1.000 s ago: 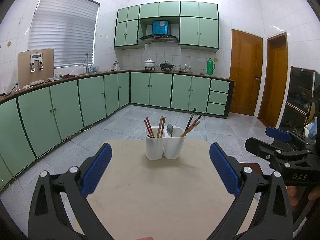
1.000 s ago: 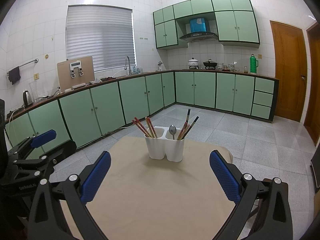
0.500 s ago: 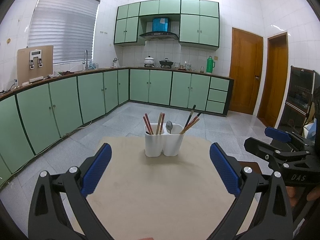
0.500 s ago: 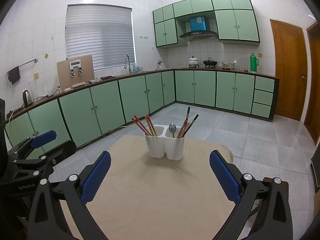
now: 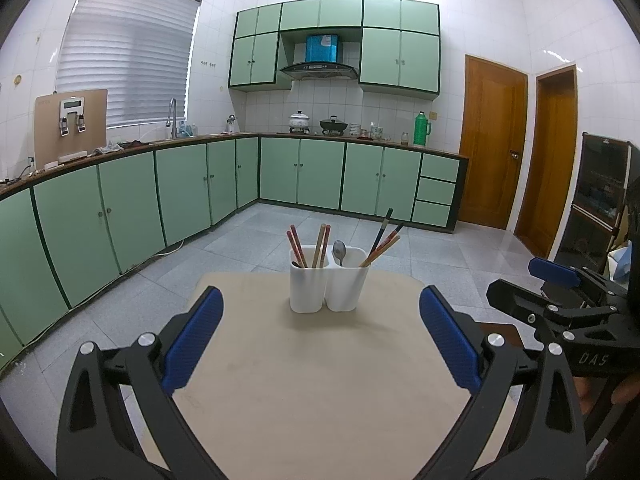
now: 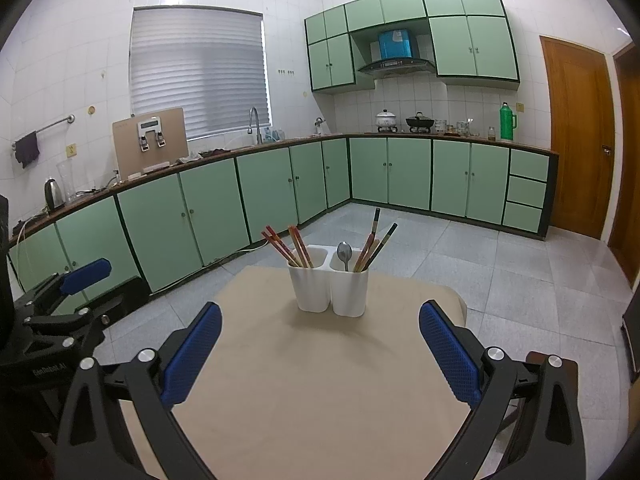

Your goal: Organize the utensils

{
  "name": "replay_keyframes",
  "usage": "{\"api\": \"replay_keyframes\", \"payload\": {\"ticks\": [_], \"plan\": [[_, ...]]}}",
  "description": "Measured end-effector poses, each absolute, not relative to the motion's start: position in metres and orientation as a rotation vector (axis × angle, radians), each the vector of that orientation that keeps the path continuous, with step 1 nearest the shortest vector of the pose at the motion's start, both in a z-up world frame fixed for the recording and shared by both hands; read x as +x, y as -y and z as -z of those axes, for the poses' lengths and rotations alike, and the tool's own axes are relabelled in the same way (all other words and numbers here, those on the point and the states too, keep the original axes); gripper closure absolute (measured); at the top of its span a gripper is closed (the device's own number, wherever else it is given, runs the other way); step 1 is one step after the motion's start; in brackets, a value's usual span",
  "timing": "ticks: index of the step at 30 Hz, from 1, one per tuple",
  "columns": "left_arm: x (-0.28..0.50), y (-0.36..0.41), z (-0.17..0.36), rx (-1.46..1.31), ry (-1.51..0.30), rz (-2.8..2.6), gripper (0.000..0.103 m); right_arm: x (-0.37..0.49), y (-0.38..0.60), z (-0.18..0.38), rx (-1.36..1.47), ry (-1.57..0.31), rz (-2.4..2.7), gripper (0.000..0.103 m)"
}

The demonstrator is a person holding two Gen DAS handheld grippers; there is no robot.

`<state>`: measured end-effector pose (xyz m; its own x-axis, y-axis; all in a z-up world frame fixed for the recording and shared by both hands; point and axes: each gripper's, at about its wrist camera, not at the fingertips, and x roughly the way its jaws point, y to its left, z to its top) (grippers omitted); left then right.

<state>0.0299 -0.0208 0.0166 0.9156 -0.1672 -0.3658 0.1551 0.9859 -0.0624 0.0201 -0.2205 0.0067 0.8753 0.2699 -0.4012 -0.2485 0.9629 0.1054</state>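
I have both grippers held back from the work, with nothing in either. The left gripper (image 5: 320, 332) has its fingers wide apart, and so does the right gripper (image 6: 320, 344). The utensil holder (image 5: 328, 280), a white two-compartment cup, stands upright near the far edge of the beige table (image 5: 312, 392), well apart from both sets of fingers.

In the left compartment I see reddish chopsticks (image 5: 297, 249) and a paler wooden pair (image 5: 321, 245). The right compartment holds a metal spoon (image 5: 339, 251), bowl up, and darker chopsticks (image 5: 385, 237) leaning out to the right.

My reading is that the spoon shares a compartment with chopsticks, so sorting is probably unfinished. The chopsticks should be light, stiff and thin; smooth ones may roll or slip between the pads, so I would pinch them on the upper shaft, clear of the rim. The spoon is harder and slicker; the neck just under its bowl looks the best hold. The holder looks light and might tip if I drag something sideways, so a straight upward pull seems safest.
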Motion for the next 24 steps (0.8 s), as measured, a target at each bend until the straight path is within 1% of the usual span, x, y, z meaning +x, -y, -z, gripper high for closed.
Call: {"api": "replay_keyframes", "payload": {"ticks": [24], "plan": [[0.0297, 0.025, -0.0138, -0.034, -0.389, 0.15, 0.007, 0.0232, 0.2259, -0.0041, 0.048, -0.434, -0.266, 0.006]]}}
